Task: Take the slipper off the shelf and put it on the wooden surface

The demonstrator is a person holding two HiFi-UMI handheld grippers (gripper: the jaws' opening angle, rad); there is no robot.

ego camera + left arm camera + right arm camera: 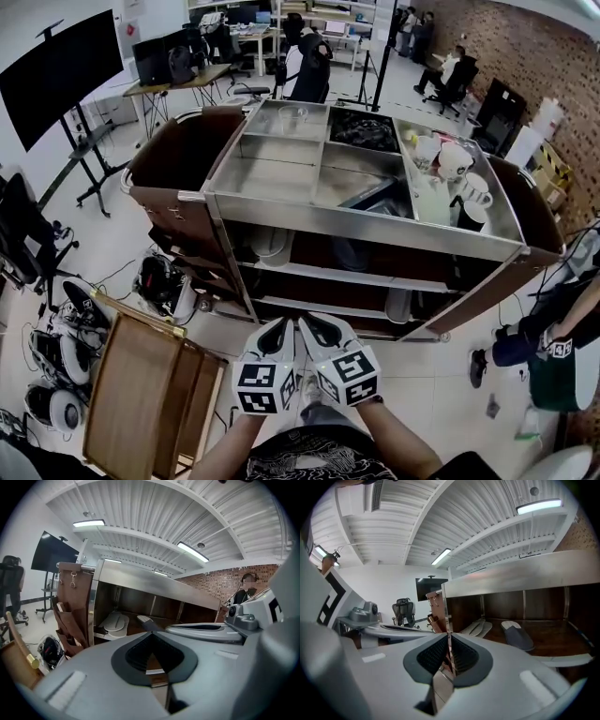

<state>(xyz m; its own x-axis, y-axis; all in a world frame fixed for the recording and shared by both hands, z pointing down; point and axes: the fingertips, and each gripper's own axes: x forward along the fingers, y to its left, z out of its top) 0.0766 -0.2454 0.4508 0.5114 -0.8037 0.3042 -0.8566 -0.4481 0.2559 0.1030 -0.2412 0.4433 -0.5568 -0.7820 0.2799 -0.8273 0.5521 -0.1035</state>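
The slipper is coloured dark grey, the pair of slippers beside it white, the shelf brown.

text: none legible | labels: none | numbers: none | signs: none

The left gripper and right gripper are pale grey moulded shells that taper to a point. Each has a black teardrop recess lined with dark ribbed pads. Each carries a white cube printed with black square markers. The shirt is black with a white line print.
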